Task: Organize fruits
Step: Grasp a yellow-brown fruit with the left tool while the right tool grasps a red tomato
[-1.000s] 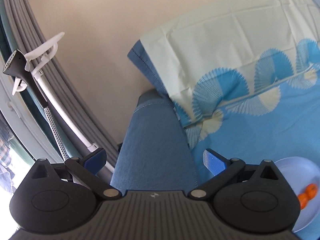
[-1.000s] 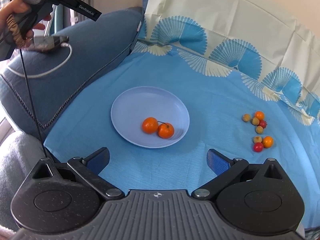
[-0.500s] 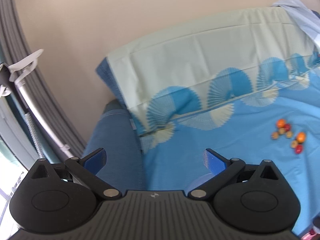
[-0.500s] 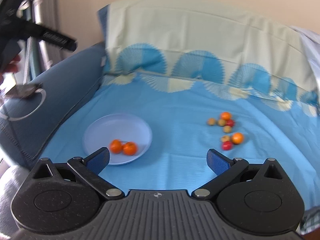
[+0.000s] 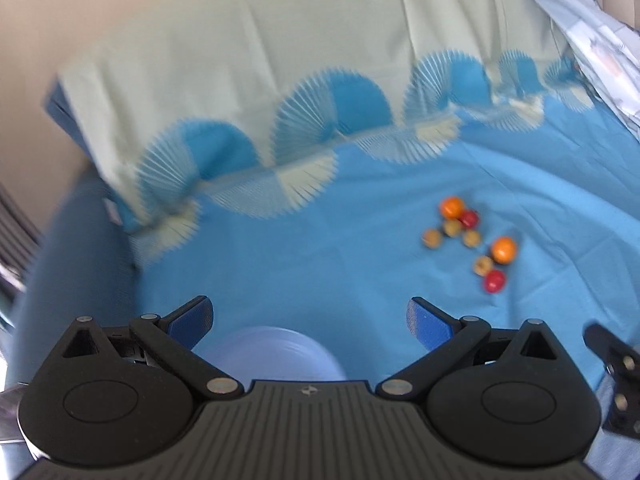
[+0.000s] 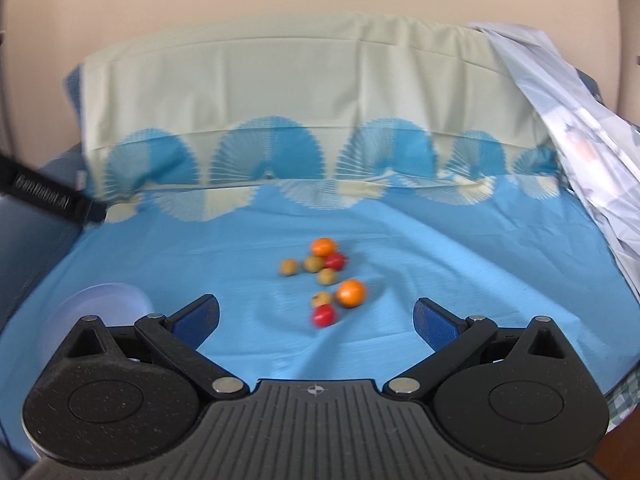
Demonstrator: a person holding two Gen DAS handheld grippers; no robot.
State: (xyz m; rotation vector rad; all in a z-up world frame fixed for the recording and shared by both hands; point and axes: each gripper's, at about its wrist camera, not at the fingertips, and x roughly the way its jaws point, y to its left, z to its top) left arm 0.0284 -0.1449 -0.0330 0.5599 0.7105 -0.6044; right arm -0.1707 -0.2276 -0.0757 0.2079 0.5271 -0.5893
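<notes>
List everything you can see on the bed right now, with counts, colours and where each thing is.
Round orange fruits: two, orange, in the loose cluster on the sheet.
Small red fruits: two, red, same cluster.
Small tan-brown fruits: four, tan, same cluster.
Pale lilac plate: one, near the left edge of the sheet, contents hidden.
Blue fan-patterned sheet: one, covering the bed.
Left gripper: open, above the plate.
Right gripper: open, facing the cluster.

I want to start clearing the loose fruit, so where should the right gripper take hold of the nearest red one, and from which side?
Take the red fruit across its round middle, coming down from above with the open right gripper. It is small and round, so it may roll if pushed from the side. A tan fruit sits right behind it, so the fingers probably fit best at its left and right.
</notes>
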